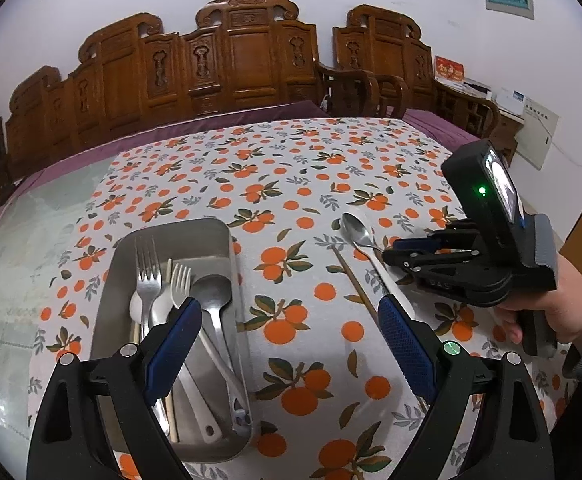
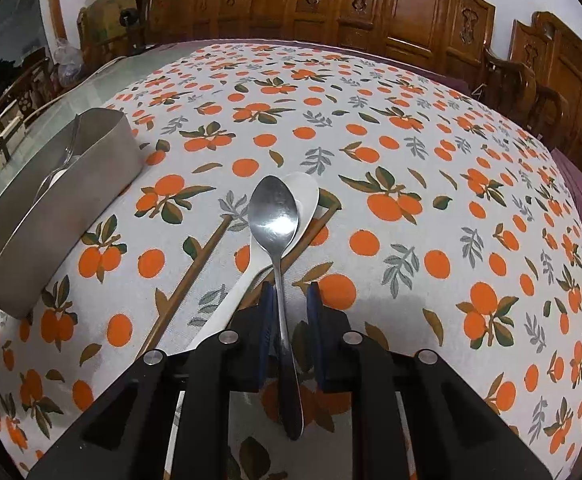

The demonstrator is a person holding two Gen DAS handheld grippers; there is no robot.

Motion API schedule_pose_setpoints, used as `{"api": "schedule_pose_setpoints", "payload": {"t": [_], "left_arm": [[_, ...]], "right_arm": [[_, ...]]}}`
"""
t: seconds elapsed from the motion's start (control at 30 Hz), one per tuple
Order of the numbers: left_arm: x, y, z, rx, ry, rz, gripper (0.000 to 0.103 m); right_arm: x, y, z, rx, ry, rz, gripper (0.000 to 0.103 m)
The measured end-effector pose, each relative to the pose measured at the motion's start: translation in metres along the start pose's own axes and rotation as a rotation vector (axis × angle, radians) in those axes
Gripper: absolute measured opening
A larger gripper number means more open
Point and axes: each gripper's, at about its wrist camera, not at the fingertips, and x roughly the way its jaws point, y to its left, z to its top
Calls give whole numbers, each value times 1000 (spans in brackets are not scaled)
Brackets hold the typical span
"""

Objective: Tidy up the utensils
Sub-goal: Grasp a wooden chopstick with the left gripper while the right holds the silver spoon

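A metal spoon (image 2: pixel 273 212) lies on the orange-print tablecloth, its bowl resting over a white spoon (image 2: pixel 305 190). Its handle runs between the fingers of my right gripper (image 2: pixel 290 292). The left pad is close against the handle and a gap shows on the right side, so the gripper is open. Two brown chopsticks (image 2: pixel 195 264) lie crossed under the spoons. In the left wrist view the metal spoon (image 1: pixel 355 226) and my right gripper (image 1: pixel 395 248) are at the right. My left gripper (image 1: pixel 287 308) is wide open and empty beside the steel tray (image 1: pixel 219 232), which holds forks, spoons and a chopstick.
The steel tray (image 2: pixel 71 184) stands left of the loose utensils. A carved wooden bench (image 1: pixel 247 56) with a purple cushion (image 1: pixel 91 152) runs along the table's far side. A person's hand (image 1: pixel 551 312) holds the right gripper. Bare glass tabletop (image 1: pixel 19 240) lies left of the cloth.
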Motion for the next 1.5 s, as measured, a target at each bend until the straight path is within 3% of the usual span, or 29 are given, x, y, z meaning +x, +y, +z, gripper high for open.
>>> {"api": "schedule_pose_setpoints", "payload": {"t": [0.13,0.4,0.63,0.87,1.23,1.5], "left_arm": [[-1,-6,-1,9,-2,-3,86],[7,-24,-5,35,18,1,86],[21,-44,-13,87,51,0,86],[36,-63,-17,103,78,-33,86],[69,-57,-27,35,183,-87,41],[73,-56,-30,41,188,-74,39]], "right_arm": [[0,1,1,-2,13,26,5],[-9,6,-2,-21,2,46,4],[-33,-15,-5,33,-58,41,4],[-36,-32,-15,63,-53,27,4],[-32,-28,-16,54,-43,30,5],[-26,-26,-17,49,-29,19,5]]}}
